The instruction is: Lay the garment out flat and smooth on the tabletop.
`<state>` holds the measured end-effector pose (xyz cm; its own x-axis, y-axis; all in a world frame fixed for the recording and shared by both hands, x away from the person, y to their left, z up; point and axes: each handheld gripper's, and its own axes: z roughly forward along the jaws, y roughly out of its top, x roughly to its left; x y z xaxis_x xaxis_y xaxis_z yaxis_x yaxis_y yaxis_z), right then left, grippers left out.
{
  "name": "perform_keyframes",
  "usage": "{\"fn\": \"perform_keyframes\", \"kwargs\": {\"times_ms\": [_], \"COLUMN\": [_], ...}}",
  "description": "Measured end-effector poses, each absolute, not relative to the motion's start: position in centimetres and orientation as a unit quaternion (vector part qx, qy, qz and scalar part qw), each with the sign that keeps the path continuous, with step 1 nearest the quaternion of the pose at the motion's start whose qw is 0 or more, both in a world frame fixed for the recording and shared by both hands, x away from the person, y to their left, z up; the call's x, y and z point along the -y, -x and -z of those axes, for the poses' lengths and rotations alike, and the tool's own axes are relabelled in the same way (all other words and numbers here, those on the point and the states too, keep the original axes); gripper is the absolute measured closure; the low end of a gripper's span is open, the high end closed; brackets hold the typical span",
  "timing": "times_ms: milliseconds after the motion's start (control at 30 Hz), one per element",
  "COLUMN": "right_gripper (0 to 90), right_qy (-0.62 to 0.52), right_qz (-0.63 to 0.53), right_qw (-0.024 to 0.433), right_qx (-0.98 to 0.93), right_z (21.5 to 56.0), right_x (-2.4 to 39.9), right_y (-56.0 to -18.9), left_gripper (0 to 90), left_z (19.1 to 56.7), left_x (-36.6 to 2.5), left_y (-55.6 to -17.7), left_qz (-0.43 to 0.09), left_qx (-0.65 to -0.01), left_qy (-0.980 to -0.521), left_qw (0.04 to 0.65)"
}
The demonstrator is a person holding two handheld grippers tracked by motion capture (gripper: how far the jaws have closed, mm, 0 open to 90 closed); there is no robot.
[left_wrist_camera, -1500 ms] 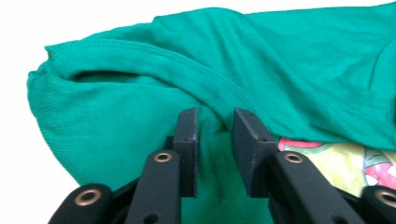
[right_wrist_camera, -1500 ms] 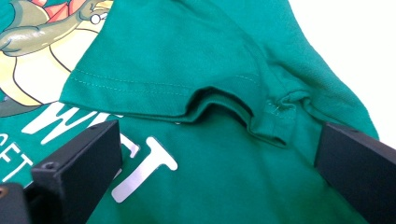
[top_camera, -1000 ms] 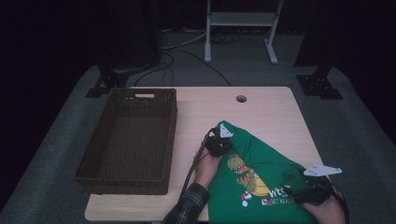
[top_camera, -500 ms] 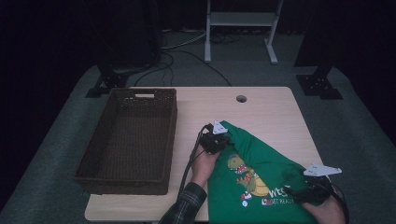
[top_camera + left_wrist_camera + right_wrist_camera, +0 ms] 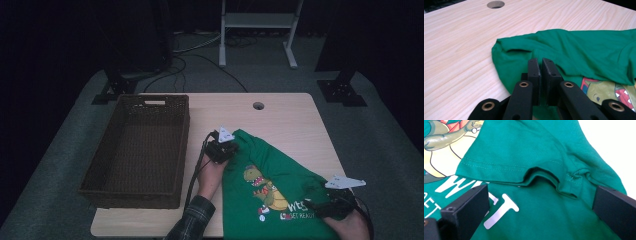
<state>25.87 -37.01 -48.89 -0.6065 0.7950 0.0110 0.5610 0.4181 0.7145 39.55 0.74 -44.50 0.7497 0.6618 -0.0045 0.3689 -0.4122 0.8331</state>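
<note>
A light wooden table [image 5: 280,115] seen from above, with a cable hole [image 5: 258,105] near its far edge. On its left side sits a long, dark brown wicker basket [image 5: 102,170], nothing visible inside. To the right lies a green T-shirt [image 5: 292,170] printed with a cartoon dinosaur [image 5: 262,187] and white lettering, spread loosely over the near right part of the table.

The left gripper [image 5: 540,67] is at the shirt's far left edge, its jaws pressed together with green fabric pinched between them. Compared with a second ago, this hand has carried that edge a little farther from the person and slightly off the table, so the fold there now stands higher. It looks like the start of a fold or a lift toward the basket.

The right gripper [image 5: 541,205] hovers low over the near right part of the shirt, by a folded sleeve hem [image 5: 511,173], in the same place as before. Its jaws stand wide apart, gripping nothing
</note>
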Motion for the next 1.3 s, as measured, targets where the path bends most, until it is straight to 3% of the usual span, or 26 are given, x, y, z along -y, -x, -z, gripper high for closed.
{"fn": "perform_keyframes", "kwargs": {"times_ms": [600,1300], "right_gripper": [0.0,0.0], "right_qy": [-0.411,-0.411], "right_qz": [-0.35,-0.35], "right_qw": [0.167,0.167], "right_qx": [-0.825,-0.825], "right_z": [48.9,48.9], "right_x": [37.0,37.0], "right_y": [-25.9,-25.9], "left_gripper": [85.7,85.2], "left_z": [44.9,45.7], "left_x": [-3.1,-4.4], "left_y": [-39.7,-39.7], "left_qz": [-0.178,-0.202], "left_qx": [-0.34,-0.377], "left_qy": [-0.812,-0.813], "left_qw": [0.439,0.394]}}
